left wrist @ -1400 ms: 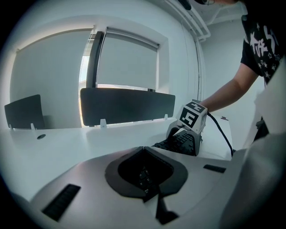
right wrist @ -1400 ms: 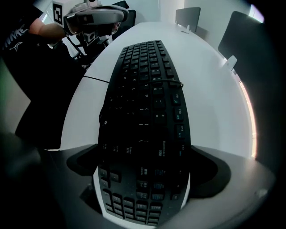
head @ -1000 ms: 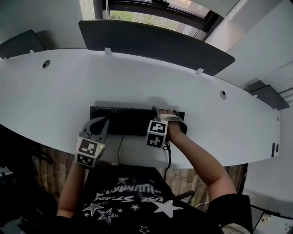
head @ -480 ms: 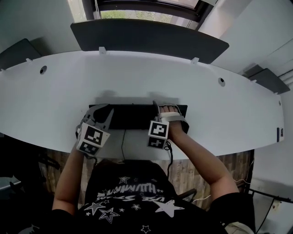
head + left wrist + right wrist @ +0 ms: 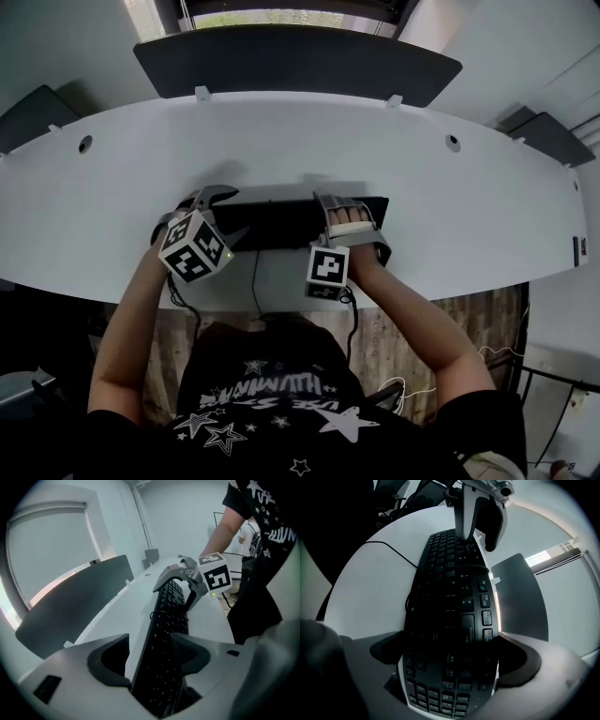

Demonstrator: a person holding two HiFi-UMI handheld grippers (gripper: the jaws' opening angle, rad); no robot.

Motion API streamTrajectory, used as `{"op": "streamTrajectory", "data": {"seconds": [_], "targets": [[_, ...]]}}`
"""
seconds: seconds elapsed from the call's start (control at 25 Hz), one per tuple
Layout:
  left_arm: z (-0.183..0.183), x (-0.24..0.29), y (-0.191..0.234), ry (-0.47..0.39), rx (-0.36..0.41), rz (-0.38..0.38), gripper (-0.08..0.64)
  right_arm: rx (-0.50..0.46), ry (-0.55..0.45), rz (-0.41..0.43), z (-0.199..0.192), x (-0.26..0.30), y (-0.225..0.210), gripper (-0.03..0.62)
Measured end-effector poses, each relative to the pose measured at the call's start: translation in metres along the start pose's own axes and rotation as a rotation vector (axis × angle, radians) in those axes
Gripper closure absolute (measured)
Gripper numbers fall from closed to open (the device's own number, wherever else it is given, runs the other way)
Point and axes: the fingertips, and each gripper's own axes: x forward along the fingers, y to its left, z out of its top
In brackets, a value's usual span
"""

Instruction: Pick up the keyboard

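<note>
Both forearms reach forward over the white desk (image 5: 281,141), with both grippers angled downward. The left gripper (image 5: 230,212) has just been opening its jaws; they stand wide, straddling the left end of the black keyboard (image 5: 281,223) without clearly pressing on it. The right gripper (image 5: 349,214) clamps the keyboard's right end between its jaws. The keyboard lies near the desk's front edge.

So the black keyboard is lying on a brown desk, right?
Not quite. The desk is white, not brown, as the head view shows. The rest is right: the keyboard is black and lies on it.
</note>
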Motion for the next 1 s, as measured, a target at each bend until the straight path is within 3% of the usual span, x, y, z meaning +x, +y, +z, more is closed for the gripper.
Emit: {"op": "streamTrajectory", "data": {"seconds": [0.2,0.4,0.52,0.76,1.0], "targets": [[-0.004,0.014,-0.021,0.065,0.031,-0.147,0.305,-0.026,-0.026,-0.096,0.002,-0.008,0.0,0.017],[-0.005,0.027,-0.033,0.141,0.086,-0.231,0.305,-0.035,-0.048,-0.142,0.003,-0.012,0.001,0.017],[-0.009,0.034,-0.038,0.21,0.073,-0.282,0.305,-0.047,-0.071,-0.174,0.003,-0.014,0.003,0.017],[-0.007,0.032,-0.043,0.245,0.075,-0.347,0.356,-0.056,-0.07,-0.192,0.003,-0.015,0.001,0.017],[-0.007,0.029,-0.047,0.261,0.067,-0.33,0.37,-0.064,-0.083,-0.225,0.003,-0.019,0.003,0.017]]}}
